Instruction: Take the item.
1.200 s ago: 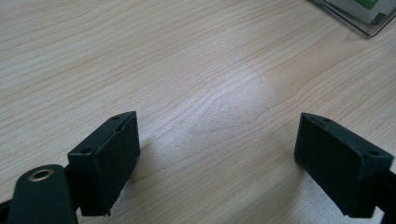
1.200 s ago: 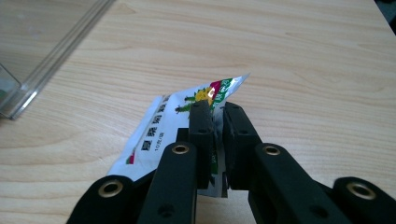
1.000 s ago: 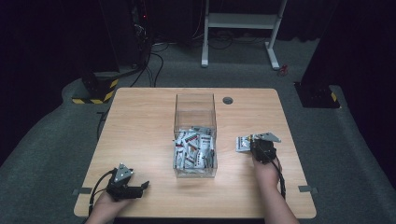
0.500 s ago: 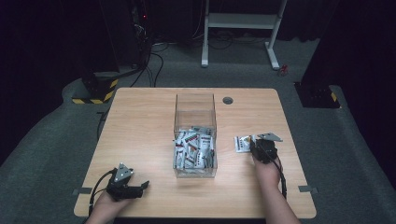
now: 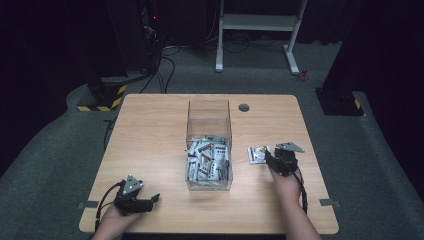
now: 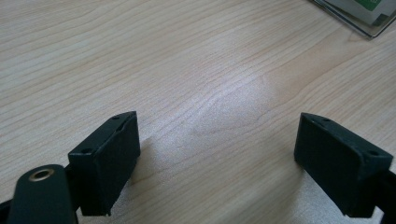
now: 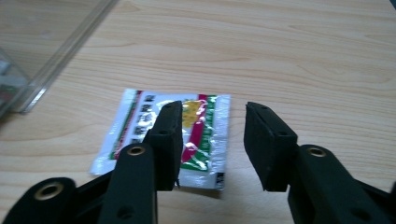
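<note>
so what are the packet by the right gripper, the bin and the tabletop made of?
Packet: looks like glossy foil or plastic film, going by the crinkles, glare and printed face.
Bin: clear rigid plastic, probably acrylic; the packets inside show through its walls.
Tabletop: light wood-grain surface with a matte sheen, possibly laminate rather than solid wood.

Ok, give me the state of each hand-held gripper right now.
Left hand-held gripper: open, nothing between the jaws, bare table under it.
Right hand-held gripper: open, jaws just been opening; packet lies flat on the table below, not gripped.
</note>
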Action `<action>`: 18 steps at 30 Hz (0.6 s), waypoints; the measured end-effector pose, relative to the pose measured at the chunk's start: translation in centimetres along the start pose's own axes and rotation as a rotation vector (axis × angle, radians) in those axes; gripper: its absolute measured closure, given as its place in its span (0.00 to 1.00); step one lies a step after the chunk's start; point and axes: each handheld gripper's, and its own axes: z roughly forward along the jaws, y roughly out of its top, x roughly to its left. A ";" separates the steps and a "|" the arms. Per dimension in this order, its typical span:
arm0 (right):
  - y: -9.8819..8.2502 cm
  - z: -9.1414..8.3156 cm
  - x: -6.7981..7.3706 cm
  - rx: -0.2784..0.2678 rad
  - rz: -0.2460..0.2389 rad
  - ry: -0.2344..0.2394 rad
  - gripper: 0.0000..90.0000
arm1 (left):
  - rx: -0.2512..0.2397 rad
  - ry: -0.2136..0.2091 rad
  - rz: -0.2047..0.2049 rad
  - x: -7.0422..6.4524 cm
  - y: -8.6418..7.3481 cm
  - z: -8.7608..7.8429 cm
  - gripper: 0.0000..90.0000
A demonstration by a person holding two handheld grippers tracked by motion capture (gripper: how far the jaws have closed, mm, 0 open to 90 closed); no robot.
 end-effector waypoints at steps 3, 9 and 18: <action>-0.1 -0.7 0.9 -0.014 -0.007 0.025 0.56 | 0.000 0.000 0.000 0.0 0.0 0.0 0.16; -0.5 -2.2 2.9 -0.041 -0.009 0.080 0.46 | 0.001 0.001 0.000 0.0 0.0 0.0 0.16; -2.8 -4.2 6.4 -0.030 -0.053 0.145 0.28 | 0.000 0.001 -0.001 0.0 0.0 0.0 0.16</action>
